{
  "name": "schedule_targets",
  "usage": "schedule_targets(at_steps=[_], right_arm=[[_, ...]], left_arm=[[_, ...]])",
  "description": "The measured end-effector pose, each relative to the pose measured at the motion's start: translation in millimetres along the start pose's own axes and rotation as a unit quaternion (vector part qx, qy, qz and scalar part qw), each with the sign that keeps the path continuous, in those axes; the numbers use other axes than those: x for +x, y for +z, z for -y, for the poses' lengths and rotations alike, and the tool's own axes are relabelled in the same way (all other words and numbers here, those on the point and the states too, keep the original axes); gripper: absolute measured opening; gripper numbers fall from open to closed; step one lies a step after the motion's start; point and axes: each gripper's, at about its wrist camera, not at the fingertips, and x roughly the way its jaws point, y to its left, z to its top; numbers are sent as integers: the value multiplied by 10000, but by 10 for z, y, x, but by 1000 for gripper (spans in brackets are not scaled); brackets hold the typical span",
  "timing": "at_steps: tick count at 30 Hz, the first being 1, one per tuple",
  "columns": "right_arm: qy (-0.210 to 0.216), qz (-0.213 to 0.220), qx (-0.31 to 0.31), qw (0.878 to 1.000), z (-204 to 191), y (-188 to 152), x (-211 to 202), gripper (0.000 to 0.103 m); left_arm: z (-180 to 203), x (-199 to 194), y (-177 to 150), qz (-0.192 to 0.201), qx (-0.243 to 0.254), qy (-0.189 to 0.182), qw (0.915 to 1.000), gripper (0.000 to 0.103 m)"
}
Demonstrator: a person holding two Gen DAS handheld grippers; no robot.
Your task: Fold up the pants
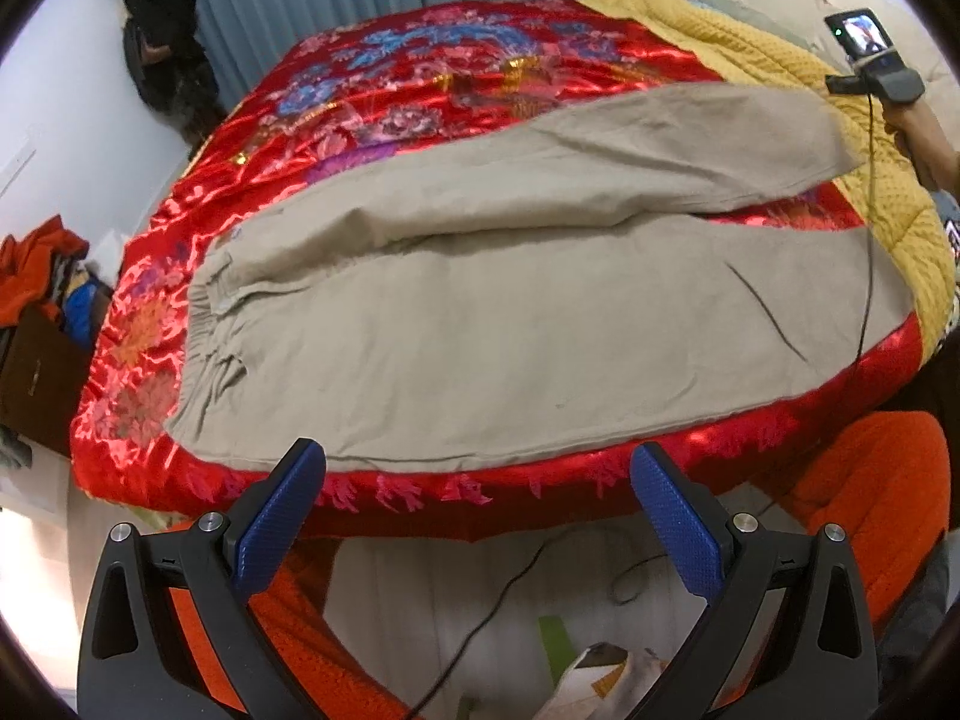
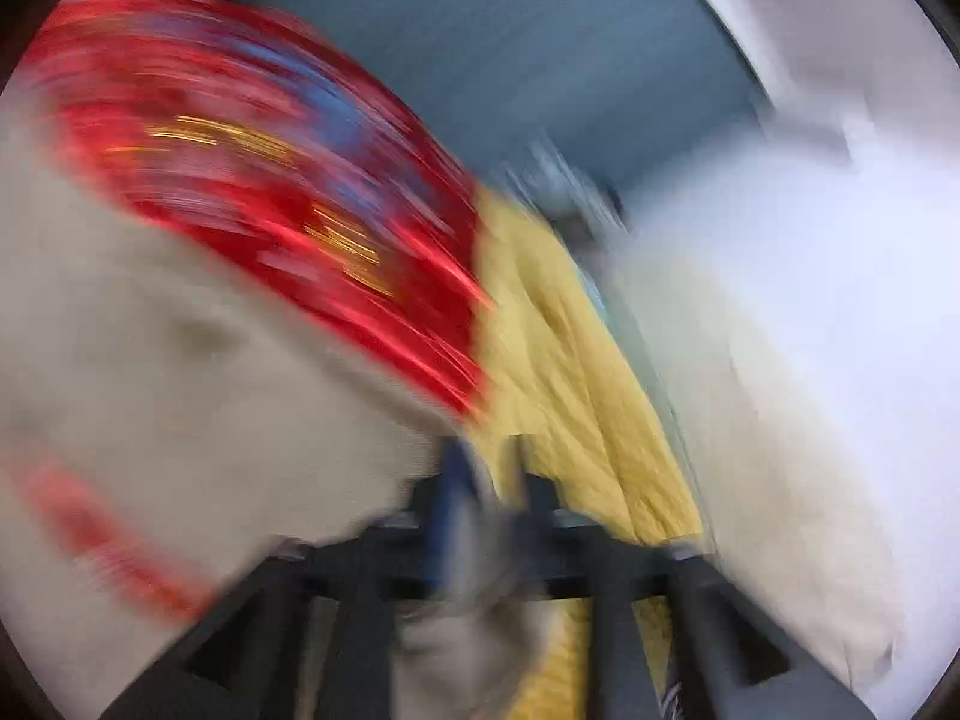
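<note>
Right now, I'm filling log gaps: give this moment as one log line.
pants: spread on red quilt, legs apart | left gripper: open, empty, at near edge | right gripper: blurred, jaws unclear

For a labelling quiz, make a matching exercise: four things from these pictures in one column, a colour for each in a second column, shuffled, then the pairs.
Things:
1. pants
2. satin bedspread
3. quilted blanket
4. pads of the left gripper

Colours:
A. blue
B. mustard yellow
C. beige
D. red with flowers

Pairs: 1-C, 2-D, 3-B, 4-A
</note>
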Motion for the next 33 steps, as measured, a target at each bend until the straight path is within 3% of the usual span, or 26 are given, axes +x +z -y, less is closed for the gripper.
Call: schedule_targets(at_steps=[2, 4, 5, 9, 12, 14, 18, 22, 24, 25, 27, 29, 30, 33], right_arm=[[21, -207, 854, 9961, 319, 6, 148, 63], [297, -142, 1385, 9898, 336, -190, 89, 65], [627, -105, 1415, 9879, 168, -381, 29, 73], [1815, -162, 946, 9787, -614, -1023, -238, 74], [2883, -92, 986, 9524, -1031, -1377, -566, 73], [3491, -5, 836, 9334, -1299, -1365, -710, 73], [4665, 403, -35, 8836, -1888, -741, -1200, 73], [5333, 762, -587, 8404, -2416, -15, -1479, 73], [5678, 742, -847, 8154, -2723, 349, -1515, 73], [5800, 697, -992, 8055, -2897, 512, -1531, 73], [6103, 517, -1460, 7768, -3321, 842, -1472, 73], [6117, 334, -2068, 7628, -3702, 1056, -1416, 69], [6038, 268, -2322, 7621, -3845, 1131, -1368, 61], [5821, -44, -2970, 7569, -4339, 1367, -1181, 53]], left_arm=[[-42, -4, -30, 8, -89, -1, 10000, 102], [-91, 106, -65, -131, -196, 38, 9997, 102], [-101, 154, -69, -199, -212, 48, 9996, 102], [-148, 336, -29, -338, -301, -83, 9989, 102], [-227, 389, 119, -26, -309, 15, 9995, 102], [-357, 470, 300, 382, -439, 100, 9983, 102], [-663, 815, 567, 882, -825, 172, 9925, 102], [-952, 1427, 678, 1300, -986, 211, 9864, 102], [-996, 1762, 649, 1137, -852, 328, 9893, 102], [-1014, 2024, 579, 838, -722, 293, 9934, 102], [-1049, 2248, 409, 641, -795, 41, 9948, 102], [-1032, 2215, 339, 912, -774, 17, 9928, 102], [-1012, 2213, 348, 885, -675, -18, 9938, 102], [-1006, 2209, 318, 952, -633, -96, 9934, 102]])
